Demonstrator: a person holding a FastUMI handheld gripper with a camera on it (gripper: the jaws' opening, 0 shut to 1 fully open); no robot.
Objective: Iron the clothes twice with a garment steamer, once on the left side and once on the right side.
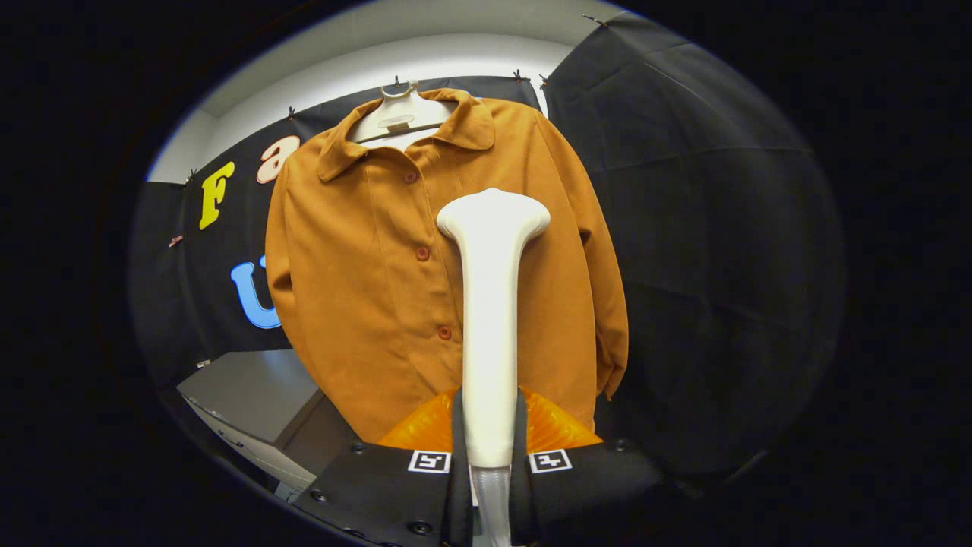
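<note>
A brown-orange buttoned shirt [364,258] hangs on a white hanger [400,115] against the booth's black wall. My gripper [490,437] is shut on the white garment steamer [491,304], both fingers pressing its handle from either side. The steamer stands upright between the fingers, and its wide head [493,214] sits in front of the shirt's chest, just right of the button row. Whether the head touches the cloth cannot be told. The shirt's right sleeve [604,289] hangs down beside the steamer.
A grey table [254,391] stands low to the left, below the shirt's hem. Black cloth [706,251] covers the wall to the right of the shirt. A clear hose [492,501] runs down from the steamer's handle.
</note>
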